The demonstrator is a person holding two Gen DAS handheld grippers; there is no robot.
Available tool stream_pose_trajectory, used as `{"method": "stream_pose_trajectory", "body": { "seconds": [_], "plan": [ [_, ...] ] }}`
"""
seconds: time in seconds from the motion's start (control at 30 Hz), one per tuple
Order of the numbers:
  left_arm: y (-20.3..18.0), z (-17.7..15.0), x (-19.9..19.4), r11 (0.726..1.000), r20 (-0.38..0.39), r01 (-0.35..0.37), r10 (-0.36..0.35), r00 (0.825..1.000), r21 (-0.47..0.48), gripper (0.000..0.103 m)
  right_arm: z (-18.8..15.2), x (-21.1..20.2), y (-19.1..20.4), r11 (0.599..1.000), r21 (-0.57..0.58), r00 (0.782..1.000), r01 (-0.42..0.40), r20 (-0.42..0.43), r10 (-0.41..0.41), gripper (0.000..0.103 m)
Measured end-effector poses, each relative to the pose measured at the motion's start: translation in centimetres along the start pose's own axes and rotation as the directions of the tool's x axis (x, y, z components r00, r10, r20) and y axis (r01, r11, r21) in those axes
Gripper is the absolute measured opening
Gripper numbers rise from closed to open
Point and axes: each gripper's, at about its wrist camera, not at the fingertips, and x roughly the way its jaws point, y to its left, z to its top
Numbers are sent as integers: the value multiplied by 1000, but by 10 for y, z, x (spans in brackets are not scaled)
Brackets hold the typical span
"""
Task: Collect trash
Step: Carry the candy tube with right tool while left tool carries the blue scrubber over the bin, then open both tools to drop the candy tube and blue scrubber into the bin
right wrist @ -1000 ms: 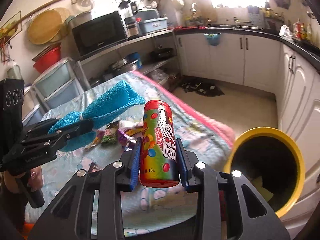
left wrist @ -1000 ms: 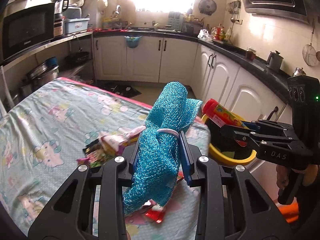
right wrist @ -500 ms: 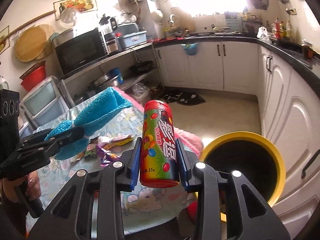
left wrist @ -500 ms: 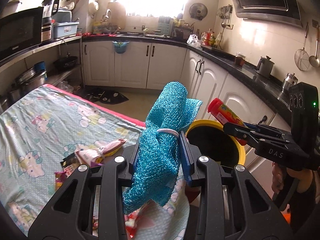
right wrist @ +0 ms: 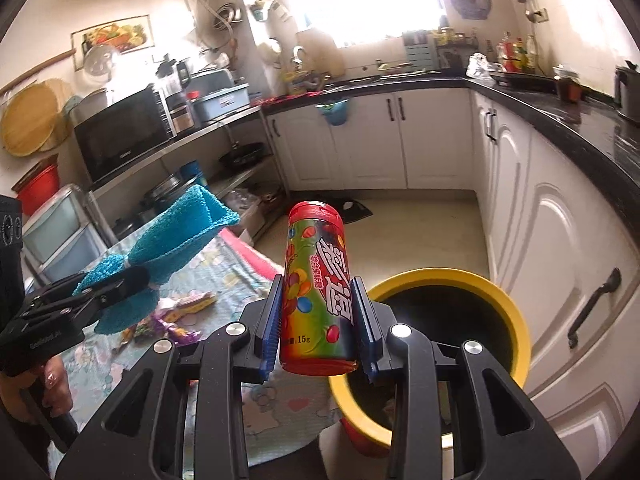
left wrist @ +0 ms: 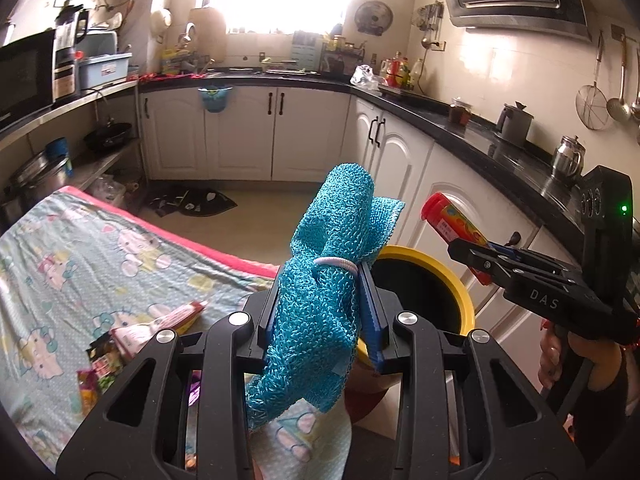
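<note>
Clamping a "15g" candy tube (right wrist: 318, 300), right gripper (right wrist: 318, 320); left gripper (left wrist: 320, 308) pinches teal cloth (left wrist: 324, 292).

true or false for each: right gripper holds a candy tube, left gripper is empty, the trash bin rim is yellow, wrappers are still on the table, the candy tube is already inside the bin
1. The right gripper holds a candy tube. True.
2. The left gripper is empty. False: it is shut on a blue knitted cloth tied with a white band.
3. The trash bin has a yellow rim. True.
4. Snack wrappers lie on the cartoon-print tablecloth. True.
5. The candy tube is already inside the bin. False: it is clamped upright between the right gripper's pads, outside the bin's dark opening.
</note>
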Motion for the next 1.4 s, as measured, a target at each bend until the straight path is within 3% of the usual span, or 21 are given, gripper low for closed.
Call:
{"method": "stream_pose_trajectory", "body": {
  "seconds": [0.3, 0.57, 0.97, 1.2, 1.4],
  "plan": [
    [-28, 8, 33, 999, -23, 34, -33, 999, 30, 27, -8, 7, -30, 993, 36, 993, 115, -5, -115, 31],
    [-48, 6, 74, 997, -73, 67, -65, 995, 34, 27, -25, 30, -54, 978, 59, 979, 199, -62, -195, 31],
    [-63, -7, 132, 995, -176, 96, -91, 980, 19, 29, -52, 62, -83, 963, 101, 960, 250, -158, -233, 27],
    [-65, -15, 153, 995, -215, 96, -91, 972, 12, 43, -57, 66, -94, 950, 132, 949, 283, -183, -258, 28],
    [-61, -15, 150, 997, -206, 78, -75, 976, 4, 61, -54, 58, -98, 937, 164, 945, 307, -167, -280, 40]
  ]
}}
